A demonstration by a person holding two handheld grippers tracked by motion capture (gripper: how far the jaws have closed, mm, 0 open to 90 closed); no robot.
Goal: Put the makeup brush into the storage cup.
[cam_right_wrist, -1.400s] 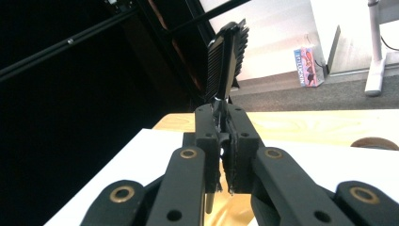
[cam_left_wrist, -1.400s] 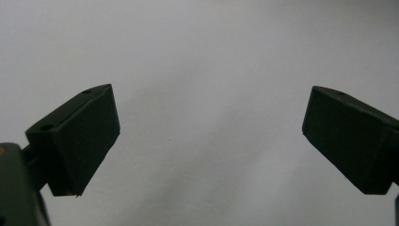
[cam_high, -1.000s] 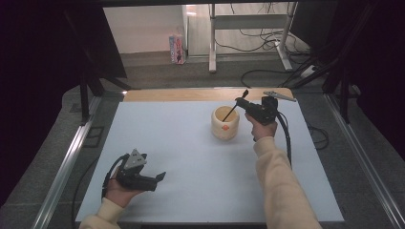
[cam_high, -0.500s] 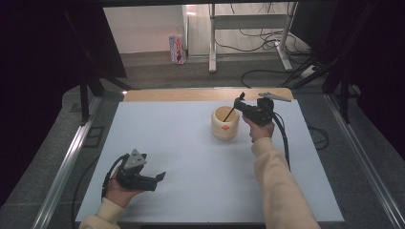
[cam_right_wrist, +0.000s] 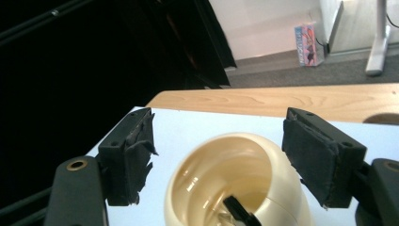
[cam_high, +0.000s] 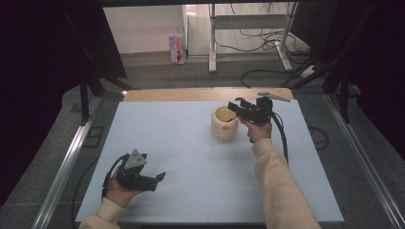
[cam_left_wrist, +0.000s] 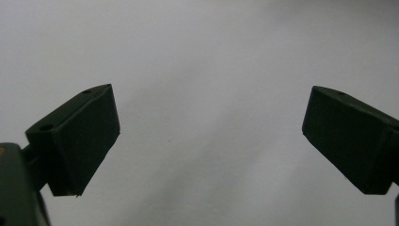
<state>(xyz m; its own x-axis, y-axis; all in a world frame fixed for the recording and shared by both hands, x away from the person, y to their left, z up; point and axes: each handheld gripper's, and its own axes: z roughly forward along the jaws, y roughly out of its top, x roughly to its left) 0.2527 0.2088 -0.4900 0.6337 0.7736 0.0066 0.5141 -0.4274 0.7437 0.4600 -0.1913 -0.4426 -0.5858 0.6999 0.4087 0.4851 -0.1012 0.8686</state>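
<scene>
We hold the right gripper [cam_high: 237, 106] raised over the far right of the table [cam_high: 191, 143], arm stretched forward, its jaws spread wide just above the cup [cam_high: 224, 122] and holding nothing. The cream cup [cam_right_wrist: 235, 183] stands upright near the wooden strip [cam_right_wrist: 282, 101] at the table's far edge, and a dark stick [cam_right_wrist: 240, 212] lies inside it. Our left gripper [cam_high: 155, 180] rests low at the near left, well apart from the cup, jaws wide over bare table.
</scene>
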